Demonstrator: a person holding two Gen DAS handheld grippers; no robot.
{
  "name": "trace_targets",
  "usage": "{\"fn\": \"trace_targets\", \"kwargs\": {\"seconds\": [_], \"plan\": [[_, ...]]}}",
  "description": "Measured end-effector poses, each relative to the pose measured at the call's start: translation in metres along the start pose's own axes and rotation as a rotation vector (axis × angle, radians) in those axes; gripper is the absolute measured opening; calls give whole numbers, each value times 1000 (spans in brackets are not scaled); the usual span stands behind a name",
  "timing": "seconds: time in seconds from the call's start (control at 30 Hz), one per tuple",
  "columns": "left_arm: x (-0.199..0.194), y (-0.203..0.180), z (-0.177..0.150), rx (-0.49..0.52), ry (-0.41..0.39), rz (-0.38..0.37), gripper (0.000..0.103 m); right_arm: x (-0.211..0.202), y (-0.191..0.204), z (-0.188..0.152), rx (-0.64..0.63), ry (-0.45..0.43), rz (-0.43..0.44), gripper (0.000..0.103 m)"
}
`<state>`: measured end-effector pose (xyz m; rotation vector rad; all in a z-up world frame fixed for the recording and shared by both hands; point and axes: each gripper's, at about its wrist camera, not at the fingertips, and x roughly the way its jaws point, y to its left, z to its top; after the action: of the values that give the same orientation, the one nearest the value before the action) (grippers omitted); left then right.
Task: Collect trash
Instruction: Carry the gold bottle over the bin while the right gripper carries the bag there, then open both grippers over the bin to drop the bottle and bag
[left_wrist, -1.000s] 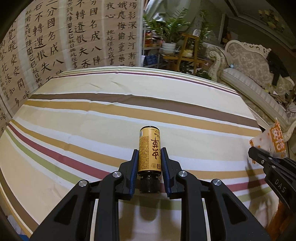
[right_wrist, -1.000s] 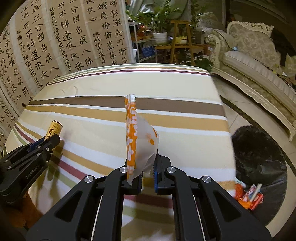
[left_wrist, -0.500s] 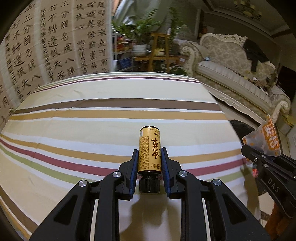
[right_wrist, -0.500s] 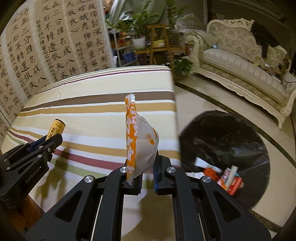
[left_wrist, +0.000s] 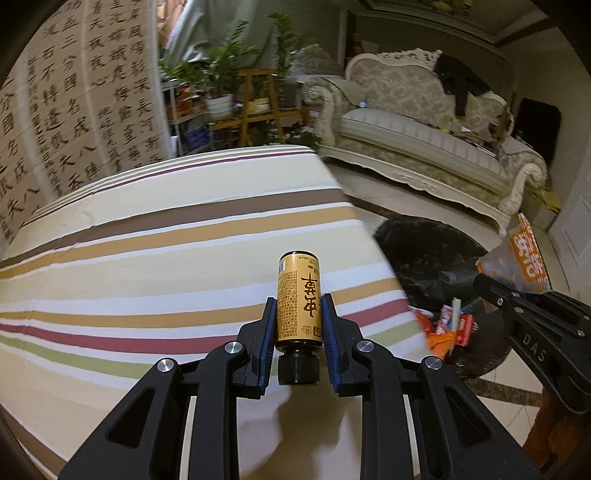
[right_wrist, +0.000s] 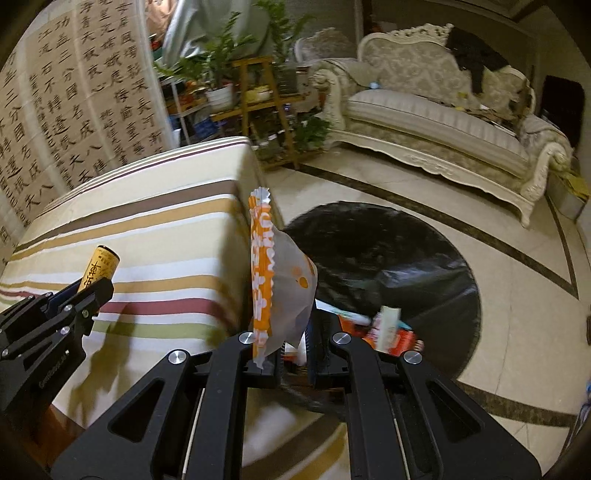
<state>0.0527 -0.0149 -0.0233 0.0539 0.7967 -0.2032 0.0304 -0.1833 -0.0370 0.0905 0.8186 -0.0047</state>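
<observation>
Shift since a moment ago: both grippers have swung away from the middle of the striped table toward its floor-side edge, and the black trash bag now fills far more of the right wrist view.
Left fingers: the blue pads are closed snugly on the sides of a yellow bottle, one pad against each side.
Left gripper: it holds the bottle with the black cap toward the gripper body and the base pointing away, over the table's near corner.
Right fingers: closed down narrow, pinching the lower edge of an orange-and-white snack wrapper; the wrapper stands up on edge between them.
Right gripper: it hangs past the table's edge, above the near rim of the trash bag.
Yellow bottle: off the cloth, carried above the table, short of the bag.
Snack wrapper: in the air over the bag's near side, not touching it.
Trash bag: spread open on the tiled floor just beside the table, with red, orange and white litter already lying inside.
Beyond the bag: a cream carved sofa stands well apart from the table, with potted plants on a wooden stand behind the table.
Wall behind the table: a calligraphy screen.
</observation>
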Motion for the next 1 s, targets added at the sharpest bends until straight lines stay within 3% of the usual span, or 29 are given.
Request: {"fn": "trace_targets", "kwargs": {"seconds": [0.47,1.0], "plan": [[17,-68,16,115,-17,-64,25,4,-61,1,86,-15,-68,9],[44,-93,27,147,13,-60,25,24,-85,6,118,16,-82,10]]}}
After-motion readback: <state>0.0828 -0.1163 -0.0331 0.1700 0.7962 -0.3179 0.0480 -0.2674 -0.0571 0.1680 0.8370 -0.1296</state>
